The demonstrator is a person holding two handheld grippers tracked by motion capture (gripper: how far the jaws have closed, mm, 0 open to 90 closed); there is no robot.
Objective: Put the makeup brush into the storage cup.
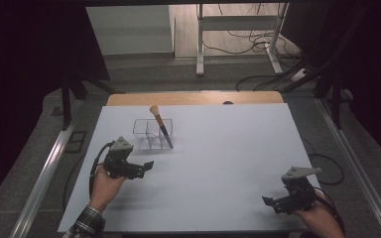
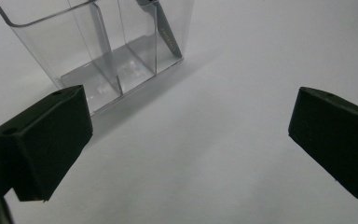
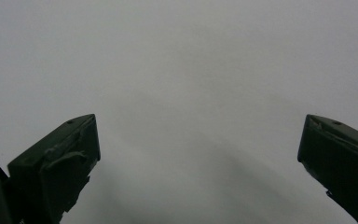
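A clear plastic organizer (image 1: 151, 134) with several compartments stands on the white table (image 1: 228, 148), left of centre. A makeup brush (image 1: 160, 127) with a tan tip and dark handle leans in its right compartment. My left gripper (image 1: 146, 167) hovers just in front and to the left of the organizer, open, with nothing between its jaws. In the left gripper view the organizer (image 2: 98, 51) and the brush handle (image 2: 168, 37) lie ahead, past the gripper (image 2: 189, 135). My right gripper (image 1: 269, 203) rests near the front right corner, open and empty, facing bare table (image 3: 191, 93).
The white board lies on a wooden tabletop (image 1: 193, 97). Metal rails (image 1: 44, 168) run along both sides. Beyond the table stand a desk frame (image 1: 238, 29) and loose cables (image 1: 258, 44) on the floor.
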